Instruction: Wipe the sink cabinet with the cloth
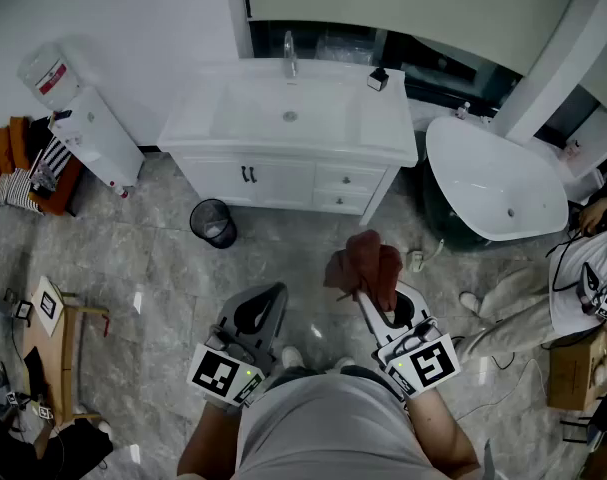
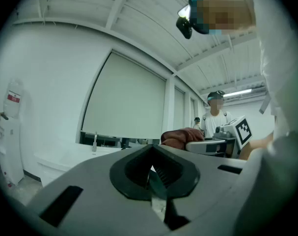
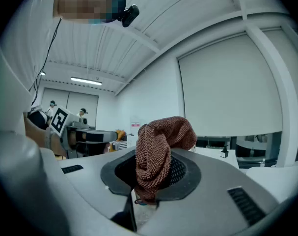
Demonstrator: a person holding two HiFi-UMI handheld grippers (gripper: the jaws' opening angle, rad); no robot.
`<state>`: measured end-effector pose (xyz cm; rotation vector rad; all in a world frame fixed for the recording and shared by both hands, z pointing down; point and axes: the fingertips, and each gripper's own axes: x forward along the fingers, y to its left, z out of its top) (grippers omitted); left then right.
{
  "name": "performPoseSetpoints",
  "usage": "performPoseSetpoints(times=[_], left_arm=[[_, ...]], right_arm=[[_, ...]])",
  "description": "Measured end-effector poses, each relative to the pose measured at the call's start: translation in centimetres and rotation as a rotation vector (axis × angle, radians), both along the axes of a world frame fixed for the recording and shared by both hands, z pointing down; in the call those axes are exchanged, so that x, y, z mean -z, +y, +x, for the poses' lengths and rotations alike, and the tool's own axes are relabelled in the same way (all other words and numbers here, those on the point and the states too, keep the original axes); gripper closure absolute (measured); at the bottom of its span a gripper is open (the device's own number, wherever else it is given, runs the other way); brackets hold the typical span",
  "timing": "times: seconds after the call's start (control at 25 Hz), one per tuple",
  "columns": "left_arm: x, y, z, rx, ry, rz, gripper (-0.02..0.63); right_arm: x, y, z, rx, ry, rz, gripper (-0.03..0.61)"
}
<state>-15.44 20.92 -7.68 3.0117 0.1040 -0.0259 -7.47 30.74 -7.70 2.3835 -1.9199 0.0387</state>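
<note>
One cloth (image 1: 364, 264) clamped in right gripper (image 1: 369, 301) fingers, bunched up ahead, ready for wiping. Left gripper (image 1: 271, 296) fingers pressed together, empty, prob. kept free. Cabinet (image 1: 283, 181) well apart; wiping judged not yet begun, approach req'd.

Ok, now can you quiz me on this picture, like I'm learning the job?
1. True or false: the right gripper holds the cloth.
2. What stands on the floor in front of the sink cabinet? A: a black bin. B: a red bucket. C: a broom.
3. Fill in: the left gripper holds ____.

Key: 1 true. 2 A. 3 nothing; its jaws are together.
</note>
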Motion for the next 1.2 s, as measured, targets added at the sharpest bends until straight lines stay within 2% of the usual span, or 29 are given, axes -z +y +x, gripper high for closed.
performPoseSetpoints(times=[0.32,0.52,0.68,0.84,0.96,1.2], left_arm=[[-1.7,-4.6,-0.2,0.017,-0.015,-0.021,0.603],[-3.2,-6.8,0.2,-0.006,-0.045,-0.028,0.603],[-4.2,-8.0,1.3,0.010,-0.067,-0.037,0.603],[-5.8,-9.4,3.1,0.078,-0.102,-0.057,0.603],[-7.0,-10.5,5.9,0.146,-0.122,-0.077,0.603],[-9.2,-12.8,12.9,0.348,-0.153,-0.114,0.603]], right_arm=[[-1.7,-3.9,0.4,-0.017,-0.019,-0.033,0.495],[-3.6,-6.0,1.8,-0.042,-0.130,-0.034,0.495],[-4.9,-7.8,3.7,-0.042,-0.170,-0.042,0.495],[-6.4,-10.0,6.7,0.005,-0.200,-0.049,0.495],[-7.4,-11.5,10.5,0.052,-0.215,-0.068,0.495],[-11.1,-15.3,19.7,0.170,-0.249,-0.140,0.495]])
